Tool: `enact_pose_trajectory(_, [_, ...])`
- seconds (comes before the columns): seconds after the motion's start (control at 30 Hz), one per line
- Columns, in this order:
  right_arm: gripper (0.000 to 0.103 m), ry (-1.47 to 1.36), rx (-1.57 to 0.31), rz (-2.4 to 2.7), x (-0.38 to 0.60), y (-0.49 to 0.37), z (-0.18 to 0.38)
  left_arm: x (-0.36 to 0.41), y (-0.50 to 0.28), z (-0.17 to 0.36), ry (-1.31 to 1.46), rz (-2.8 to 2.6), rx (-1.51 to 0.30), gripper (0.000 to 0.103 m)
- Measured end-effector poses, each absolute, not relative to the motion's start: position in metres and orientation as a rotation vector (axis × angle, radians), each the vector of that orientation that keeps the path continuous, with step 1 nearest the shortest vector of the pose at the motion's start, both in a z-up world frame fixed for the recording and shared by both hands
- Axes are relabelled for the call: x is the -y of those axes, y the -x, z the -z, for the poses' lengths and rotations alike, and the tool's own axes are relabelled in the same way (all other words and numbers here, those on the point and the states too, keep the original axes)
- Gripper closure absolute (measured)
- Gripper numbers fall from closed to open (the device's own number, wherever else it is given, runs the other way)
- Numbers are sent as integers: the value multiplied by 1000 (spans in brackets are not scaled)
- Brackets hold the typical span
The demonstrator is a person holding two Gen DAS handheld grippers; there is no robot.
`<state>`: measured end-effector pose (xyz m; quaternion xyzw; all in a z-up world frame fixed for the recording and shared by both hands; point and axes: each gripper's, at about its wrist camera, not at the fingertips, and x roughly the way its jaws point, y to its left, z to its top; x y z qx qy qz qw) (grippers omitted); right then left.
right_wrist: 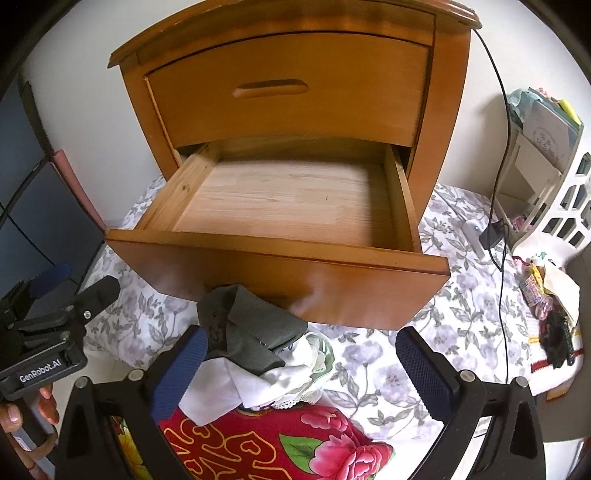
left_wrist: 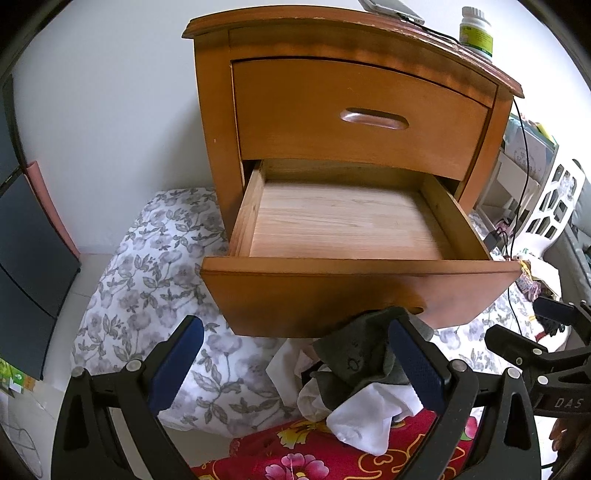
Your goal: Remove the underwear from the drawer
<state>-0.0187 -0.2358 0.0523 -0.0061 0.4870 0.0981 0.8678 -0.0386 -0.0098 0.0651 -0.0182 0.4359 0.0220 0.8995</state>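
My left gripper has its blue-padded fingers spread wide at the bottom of the left wrist frame, nothing pinched; the right-hand finger lies against the edge of the heap of underwear — a grey piece over white ones — at lower centre. My right gripper likewise has its fingers spread as wide as they go, gripping nothing; in the right wrist frame the same heap of underwear sits just beside the left-hand finger, lower centre-left. The heap rests outside the drawer, on a red flowered cloth along the bottom edge and a grey floral sheet that spreads to both sides. Directly above the heap, mid-frame, the lower drawer stands pulled out, its pale wooden floor bare. The upper drawer of the nightstand is shut — a green-labelled bottle stands on top at upper right. A black cable hangs down the right side, beside a white basket.
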Motion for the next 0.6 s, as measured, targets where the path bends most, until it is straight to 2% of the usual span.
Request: enact_pose_trajectory(0.6, [0, 4, -994, -195, 238, 14, -61, 12, 33, -73, 2, -72, -912, 3])
